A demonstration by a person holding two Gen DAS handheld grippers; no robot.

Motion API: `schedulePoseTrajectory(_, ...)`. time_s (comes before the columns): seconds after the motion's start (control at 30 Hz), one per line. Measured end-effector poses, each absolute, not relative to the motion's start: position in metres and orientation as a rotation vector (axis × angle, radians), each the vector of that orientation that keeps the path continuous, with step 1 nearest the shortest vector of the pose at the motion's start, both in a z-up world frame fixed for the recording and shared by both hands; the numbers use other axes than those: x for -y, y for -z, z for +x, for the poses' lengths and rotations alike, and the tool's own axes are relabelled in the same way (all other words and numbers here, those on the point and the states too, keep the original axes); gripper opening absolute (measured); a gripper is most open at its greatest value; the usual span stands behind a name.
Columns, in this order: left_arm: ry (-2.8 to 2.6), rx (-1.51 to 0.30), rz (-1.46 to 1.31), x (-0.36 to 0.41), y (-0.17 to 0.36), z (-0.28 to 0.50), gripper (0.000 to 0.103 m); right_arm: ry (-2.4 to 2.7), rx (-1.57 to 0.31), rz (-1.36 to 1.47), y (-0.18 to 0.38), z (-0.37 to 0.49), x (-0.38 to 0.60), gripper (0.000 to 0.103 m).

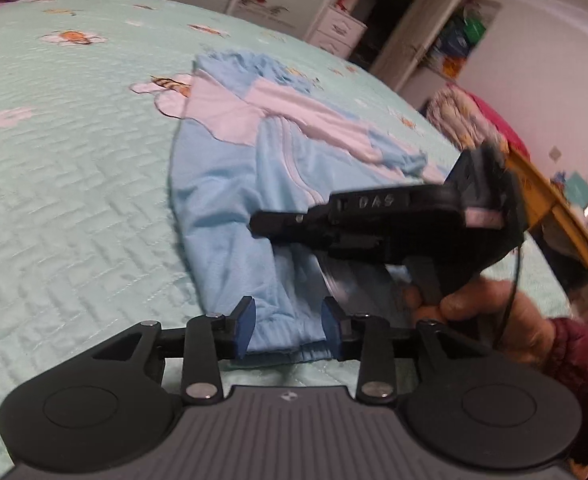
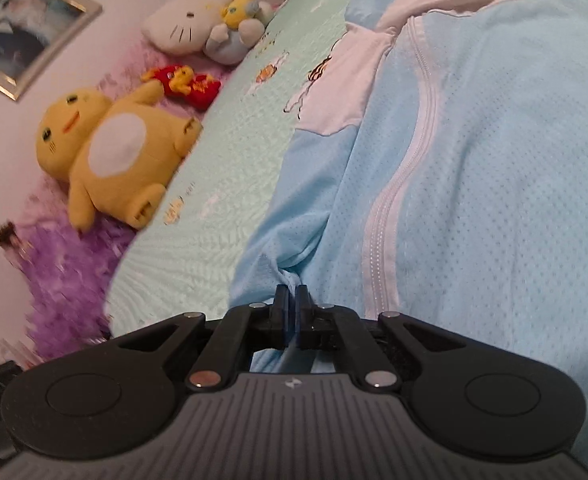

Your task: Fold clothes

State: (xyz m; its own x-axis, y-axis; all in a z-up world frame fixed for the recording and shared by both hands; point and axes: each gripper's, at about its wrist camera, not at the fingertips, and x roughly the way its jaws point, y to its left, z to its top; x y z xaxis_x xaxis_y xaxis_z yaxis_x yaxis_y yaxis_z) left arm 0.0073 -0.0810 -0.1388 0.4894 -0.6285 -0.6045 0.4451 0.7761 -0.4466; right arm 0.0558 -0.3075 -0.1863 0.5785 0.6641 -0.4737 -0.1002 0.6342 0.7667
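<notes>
Low over the bed, right gripper (image 2: pixel 292 300) pinches blue garment (image 2: pixel 474 152).

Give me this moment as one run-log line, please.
stage: folding | left gripper: open, cuff between fingers | right gripper: shut on jacket | surface: bed

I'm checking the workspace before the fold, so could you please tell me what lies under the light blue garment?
The light blue garment lies on a mint quilted bedspread printed with bees and flowers. One print shows partly at its edge; anything else beneath is covered.
</notes>
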Motion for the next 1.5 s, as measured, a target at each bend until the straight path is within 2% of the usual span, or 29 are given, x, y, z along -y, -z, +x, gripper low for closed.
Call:
schedulePoseTrajectory(0.07,0.668,-0.845,-0.26,0.083,0.142,0.01,0.042,-0.5,-0.819,0.739,0.179,0.05,0.309,0.007)
schedulePoseTrajectory(0.23,0.686,-0.877,-0.285,0.088,0.151,0.016,0.044,-0.51,-0.713,0.662,0.153,0.038,0.309,0.008)
schedulePoseTrajectory(0.3,0.693,-0.874,-0.255,0.091,0.149,0.015,0.044,-0.54,-0.758,0.65,0.158,0.046,0.303,0.014)
schedulePoseTrajectory(0.37,0.7,-0.88,-0.257,0.09,0.147,0.017,0.045,-0.567,-0.813,0.638,0.165,0.055,0.297,0.025)
schedulePoseTrajectory(0.4,0.698,-0.886,-0.268,0.088,0.146,0.017,0.045,-0.554,-0.84,0.628,0.171,0.06,0.296,0.024)
schedulePoseTrajectory(0.43,0.699,-0.889,-0.283,0.085,0.144,0.018,0.045,-0.531,-0.866,0.617,0.178,0.063,0.296,0.008)
schedulePoseTrajectory(0.53,0.729,-0.881,-0.35,0.074,0.136,0.019,0.045,-0.52,-0.869,0.66,0.179,0.064,0.306,0.007)
schedulePoseTrajectory(0.6,0.746,-0.868,-0.405,0.066,0.13,0.022,0.046,-0.525,-0.852,0.667,0.175,0.062,0.31,0.012)
schedulePoseTrajectory(0.67,0.726,-0.85,-0.438,0.06,0.125,0.03,0.046,-0.531,-0.82,0.704,0.171,0.061,0.316,0.025)
schedulePoseTrajectory(0.77,0.694,-0.83,-0.474,0.057,0.12,0.048,0.046,-0.524,-0.77,0.759,0.164,0.06,0.327,0.035)
schedulePoseTrajectory(0.97,0.683,-0.783,-0.42,0.08,0.123,0.087,0.048,-0.408,-0.735,0.775,0.152,0.097,0.356,0.038)
schedulePoseTrajectory(1.1,0.708,-0.93,-0.348,0.101,0.154,0.106,0.047,-0.354,-0.749,0.772,0.153,0.132,0.368,0.041)
schedulePoseTrajectory(1.17,0.715,-0.916,-0.302,0.103,0.156,0.1,0.049,-0.324,-0.772,0.759,0.156,0.149,0.374,0.053)
schedulePoseTrajectory(1.23,0.715,-0.933,-0.342,0.096,0.153,0.1,0.049,-0.302,-0.786,0.763,0.159,0.16,0.381,0.053)
schedulePoseTrajectory(1.3,0.698,-0.928,-0.381,0.088,0.15,0.1,0.049,-0.309,-0.763,0.798,0.161,0.156,0.392,0.053)
schedulePoseTrajectory(1.5,0.666,-0.912,-0.456,0.088,0.142,0.093,0.051,-0.194,-0.529,0.867,0.149,0.086,0.463,0.054)
